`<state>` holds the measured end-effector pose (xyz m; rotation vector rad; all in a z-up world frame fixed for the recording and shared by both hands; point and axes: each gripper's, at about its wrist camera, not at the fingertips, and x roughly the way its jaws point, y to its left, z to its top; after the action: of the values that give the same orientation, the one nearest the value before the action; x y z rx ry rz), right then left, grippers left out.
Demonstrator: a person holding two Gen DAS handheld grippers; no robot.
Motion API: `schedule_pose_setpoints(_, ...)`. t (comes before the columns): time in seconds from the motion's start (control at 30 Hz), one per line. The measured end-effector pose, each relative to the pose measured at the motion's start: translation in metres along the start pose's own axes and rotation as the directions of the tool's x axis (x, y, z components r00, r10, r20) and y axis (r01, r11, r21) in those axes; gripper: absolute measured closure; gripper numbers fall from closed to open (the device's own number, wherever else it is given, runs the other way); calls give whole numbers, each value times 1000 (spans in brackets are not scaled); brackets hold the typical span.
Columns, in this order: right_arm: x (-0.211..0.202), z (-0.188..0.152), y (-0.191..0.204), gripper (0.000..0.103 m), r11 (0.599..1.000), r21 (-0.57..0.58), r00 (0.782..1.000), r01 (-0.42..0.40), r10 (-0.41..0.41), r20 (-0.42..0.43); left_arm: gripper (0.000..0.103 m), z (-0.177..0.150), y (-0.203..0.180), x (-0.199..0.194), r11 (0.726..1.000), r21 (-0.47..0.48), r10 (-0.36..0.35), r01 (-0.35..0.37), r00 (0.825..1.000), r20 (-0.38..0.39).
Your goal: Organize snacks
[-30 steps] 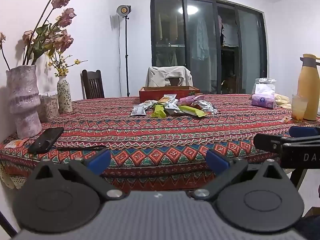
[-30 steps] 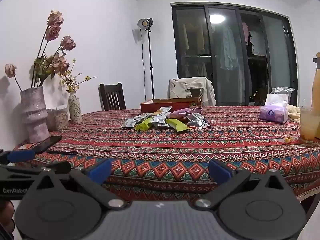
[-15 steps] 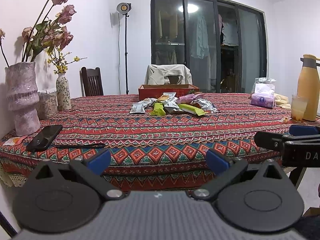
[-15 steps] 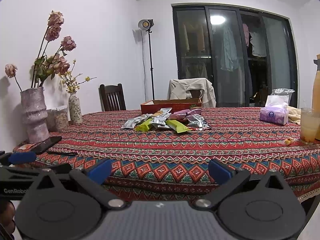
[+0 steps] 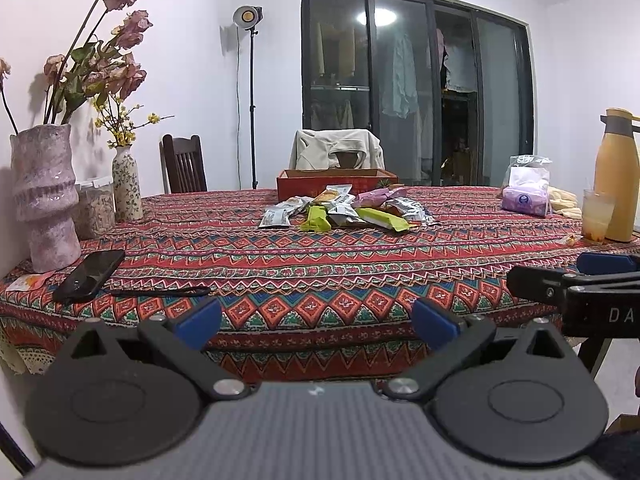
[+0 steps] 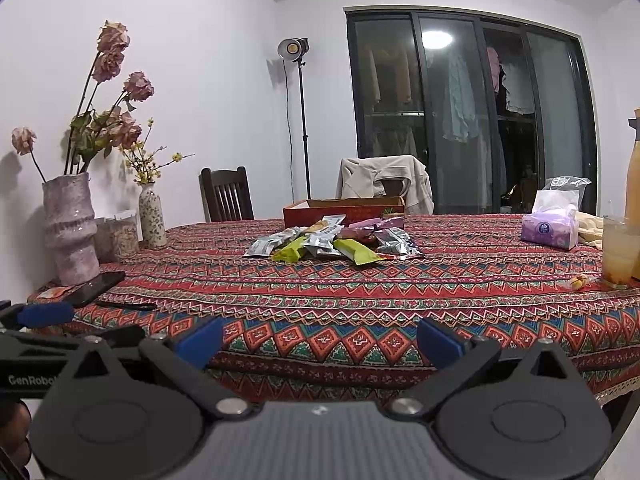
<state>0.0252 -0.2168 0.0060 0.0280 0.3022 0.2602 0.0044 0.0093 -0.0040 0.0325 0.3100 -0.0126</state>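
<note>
My left tool (image 5: 316,322) hangs off the near edge of the worktop (image 5: 320,264), its blue-padded fingers (image 5: 199,323) spread wide apart with nothing between them. My right tool (image 6: 320,336) sits the same way, blue pads far apart and empty, also short of the worktop edge. In the left view the right tool shows side-on at the right border; in the right view the left tool shows at the left border.

The worktop wears a red patterned cloth with zigzag and diamond bands. Well ahead of both tools, toward the far middle of the cloth, lies the heap of wrapped snacks (image 5: 348,212): silver foil packets, two lime-green wrapped bars, a pale pink pouch and one with an orange picture, overlapping loosely. Just behind the heap, touching or nearly so, stands a low reddish-brown open box (image 5: 336,182).

On the left near corner rests a black phone (image 5: 90,276) with a thin dark cord (image 5: 160,291) beside it, and behind them a tall mottled pink vase of dried roses (image 5: 42,196), a clear jar (image 5: 94,208) and a small floral vase (image 5: 127,188). On the right stand a purple tissue pack (image 5: 524,196), a glass of pale drink (image 5: 596,218) and a yellow-orange bottle (image 5: 616,176).
</note>
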Motion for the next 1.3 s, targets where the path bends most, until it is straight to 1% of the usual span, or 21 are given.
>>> schedule_pose_setpoints(1.1,1,0,0,0,1000,4,1000,4,-4,-2,0,-2,-2,2,1000,10,-1,1,1000,-2)
schedule_pose_setpoints(1.2,1,1,-1,0,1000,-6,1000,19,-18,4,0,-1,-1,6,1000,1,-4,4,1000,-14)
schedule_pose_setpoints(1.3,1,4,-2,0,1000,-3,999,28,-27,31,0,-1,-2,10,1000,6,5,-5,1000,-27)
